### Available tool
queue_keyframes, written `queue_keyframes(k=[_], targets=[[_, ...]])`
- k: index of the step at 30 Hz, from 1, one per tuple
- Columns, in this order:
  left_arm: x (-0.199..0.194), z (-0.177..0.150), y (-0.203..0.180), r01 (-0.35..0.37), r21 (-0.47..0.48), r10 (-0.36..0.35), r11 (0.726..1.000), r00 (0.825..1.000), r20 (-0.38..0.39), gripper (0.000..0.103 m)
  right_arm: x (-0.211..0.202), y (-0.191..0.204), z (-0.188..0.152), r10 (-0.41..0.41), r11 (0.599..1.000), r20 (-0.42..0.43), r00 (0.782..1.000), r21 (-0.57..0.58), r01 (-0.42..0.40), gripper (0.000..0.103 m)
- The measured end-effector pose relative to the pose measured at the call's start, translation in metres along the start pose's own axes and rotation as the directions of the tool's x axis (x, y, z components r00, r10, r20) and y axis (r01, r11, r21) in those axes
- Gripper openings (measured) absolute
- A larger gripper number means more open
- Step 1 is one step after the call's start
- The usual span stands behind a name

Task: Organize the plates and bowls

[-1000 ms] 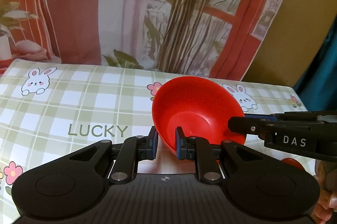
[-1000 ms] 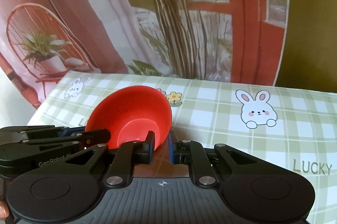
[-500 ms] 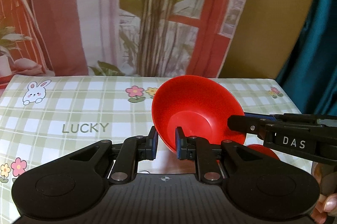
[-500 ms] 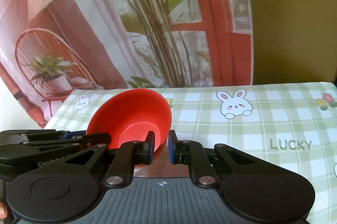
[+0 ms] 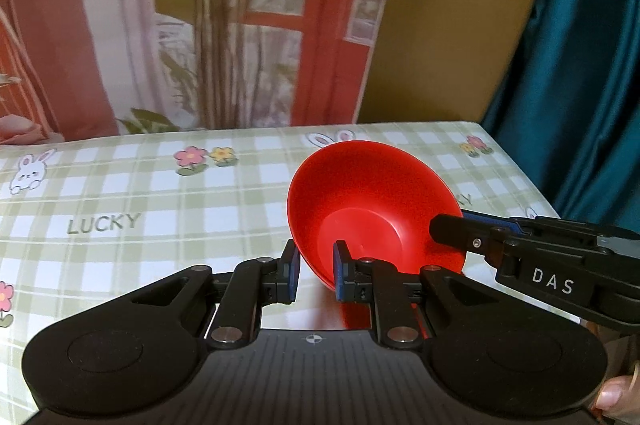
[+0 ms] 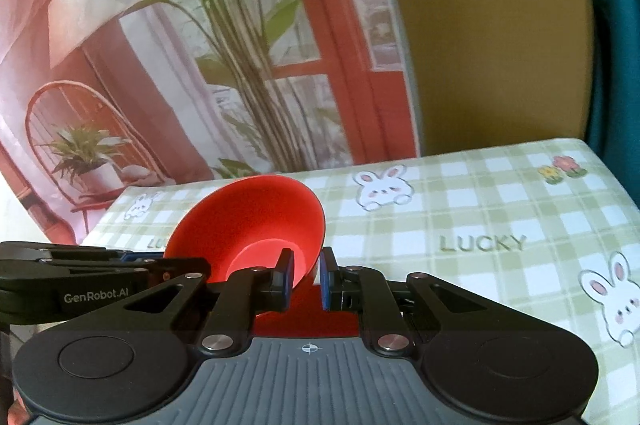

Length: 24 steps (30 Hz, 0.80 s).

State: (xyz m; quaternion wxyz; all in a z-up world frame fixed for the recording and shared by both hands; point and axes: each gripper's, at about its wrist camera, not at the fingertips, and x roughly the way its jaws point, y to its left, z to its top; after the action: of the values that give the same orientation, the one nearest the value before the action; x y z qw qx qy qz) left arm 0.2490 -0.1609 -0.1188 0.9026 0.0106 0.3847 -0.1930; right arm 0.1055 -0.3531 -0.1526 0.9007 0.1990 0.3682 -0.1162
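A red bowl point(image 5: 372, 205) is held tilted above the checked tablecloth point(image 5: 160, 209), gripped from both sides. My left gripper point(image 5: 316, 273) is shut on its near-left rim. My right gripper point(image 6: 306, 275) is shut on the opposite rim of the same bowl point(image 6: 248, 221). The right gripper's fingers point(image 5: 460, 233) enter the left wrist view from the right. The left gripper's fingers point(image 6: 168, 267) enter the right wrist view from the left. A strip of red point(image 6: 304, 317) shows under the bowl, behind the right gripper; what it is cannot be told.
The table carries a green checked cloth with rabbits, flowers and "LUCKY" point(image 6: 482, 243). A printed backdrop with plants and a red door point(image 5: 200, 25) hangs behind. A teal curtain point(image 5: 580, 65) stands beyond the table's right edge point(image 5: 516, 165).
Both grippers have carried the bowl to the right along the table; the right table edge and teal curtain have come into view. The grips are unchanged.
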Motion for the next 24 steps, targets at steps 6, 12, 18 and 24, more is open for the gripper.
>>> queue_keyframes(k=[6, 12, 18, 24], targets=[[0.003, -0.004, -0.020, 0.022, 0.023, -0.021, 0.999, 1.000, -0.019, 0.018, -0.014, -0.020, -0.010, -0.011, 1.000, 0.006, 1.000, 0.021, 0.011, 0.012], [0.006, -0.011, -0.032, 0.040, 0.035, -0.038, 0.999, 0.998, -0.044, 0.019, -0.020, -0.031, -0.020, -0.019, 0.999, -0.008, 1.000, 0.033, 0.019, 0.012], [0.007, -0.017, -0.037, 0.043, 0.057, -0.040, 0.997, 0.997, -0.066, 0.019, -0.023, -0.037, -0.030, -0.020, 0.999, -0.021, 1.000, 0.042, 0.021, 0.012], [0.007, -0.023, -0.038, 0.035, 0.069, -0.030, 0.997, 0.997, -0.073, 0.019, -0.024, -0.037, -0.035, -0.016, 0.999, -0.030, 0.999, 0.047, 0.017, 0.012]])
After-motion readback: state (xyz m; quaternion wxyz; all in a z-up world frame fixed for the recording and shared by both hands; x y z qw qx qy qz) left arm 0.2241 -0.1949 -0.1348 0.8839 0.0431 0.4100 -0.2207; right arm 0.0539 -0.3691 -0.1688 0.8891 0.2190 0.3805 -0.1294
